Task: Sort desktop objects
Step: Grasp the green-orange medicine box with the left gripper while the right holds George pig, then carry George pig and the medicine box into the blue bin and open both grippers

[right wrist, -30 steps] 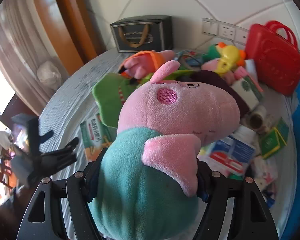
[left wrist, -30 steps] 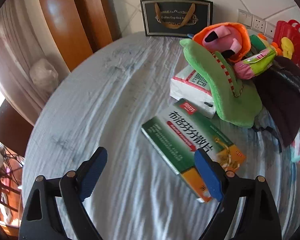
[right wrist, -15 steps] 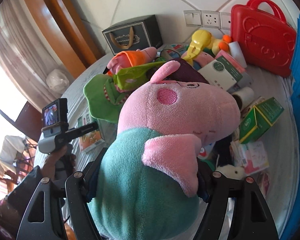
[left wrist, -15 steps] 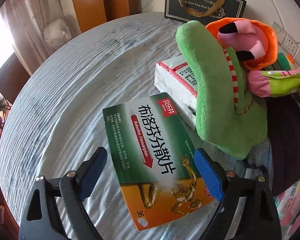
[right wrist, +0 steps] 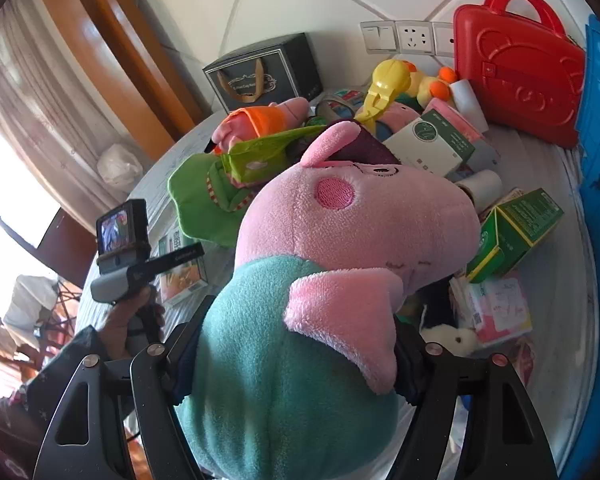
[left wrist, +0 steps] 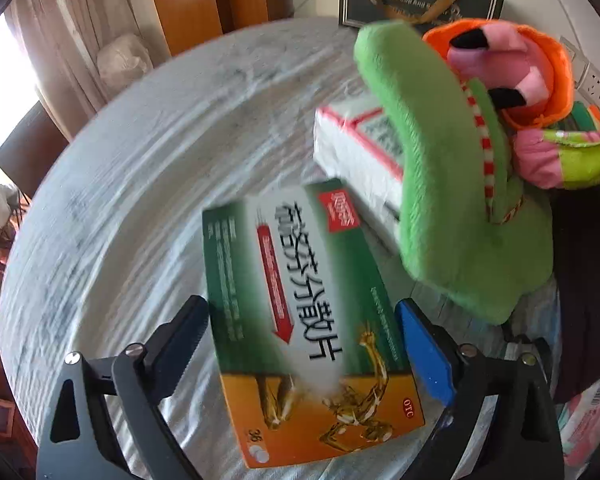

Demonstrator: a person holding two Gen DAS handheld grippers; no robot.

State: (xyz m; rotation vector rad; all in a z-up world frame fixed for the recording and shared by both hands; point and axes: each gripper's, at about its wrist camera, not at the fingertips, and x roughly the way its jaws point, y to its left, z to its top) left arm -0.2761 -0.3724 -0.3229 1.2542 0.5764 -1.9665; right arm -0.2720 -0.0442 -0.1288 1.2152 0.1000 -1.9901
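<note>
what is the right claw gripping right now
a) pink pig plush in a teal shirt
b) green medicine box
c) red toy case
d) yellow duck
a: in the right wrist view the right claw is closed on the teal body of the pig plush, whose body fills the gap between its fingers.

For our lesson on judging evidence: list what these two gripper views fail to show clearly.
- Left wrist view: small print on the green-and-orange medicine box, motion-blurred.
- Left wrist view: white red-edged packet, partly under the green plush toy.
- Right wrist view: right gripper pads, buried in the pink pig plush.
</note>
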